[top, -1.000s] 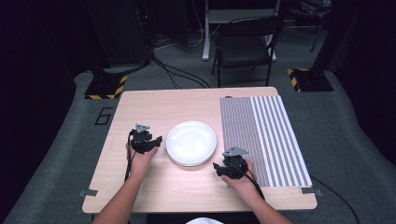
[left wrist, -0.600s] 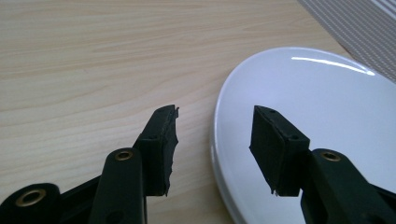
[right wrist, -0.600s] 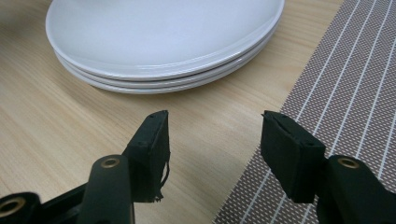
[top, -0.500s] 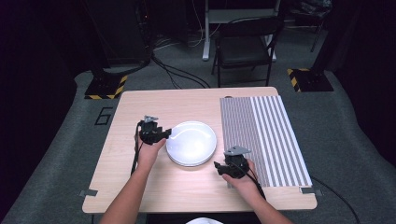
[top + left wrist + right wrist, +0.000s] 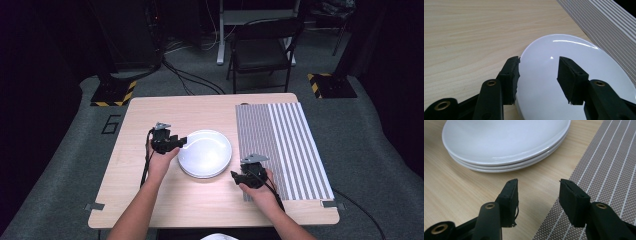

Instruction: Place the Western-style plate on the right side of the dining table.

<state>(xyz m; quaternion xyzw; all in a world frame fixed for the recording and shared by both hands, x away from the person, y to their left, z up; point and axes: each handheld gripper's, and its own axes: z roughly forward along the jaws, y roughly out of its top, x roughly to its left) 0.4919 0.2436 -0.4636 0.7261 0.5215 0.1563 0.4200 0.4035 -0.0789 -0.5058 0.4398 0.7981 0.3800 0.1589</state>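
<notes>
A stack of three white plates (image 5: pixel 206 153) sits mid-table; the right gripper view shows their stacked rims (image 5: pixel 506 162). My left gripper (image 5: pixel 181 142) is open at the stack's left edge, its jaws straddling the top plate's rim (image 5: pixel 541 75). Just short of the stack's near right side, my right gripper (image 5: pixel 234 175) hangs open above bare wood (image 5: pixel 537 187), nothing between its jaws. A grey striped placemat (image 5: pixel 282 145) lies to the right, its edge under the right jaw (image 5: pixel 604 170).
The light wooden table (image 5: pixel 145 200) has open surface at left and front. Behind it stand a black folding chair (image 5: pixel 262 47), floor cables and hazard-taped stand bases (image 5: pixel 114 92).
My left gripper has moved right and forward from beside the plates to the stack's left rim. The right gripper has stayed in place.
</notes>
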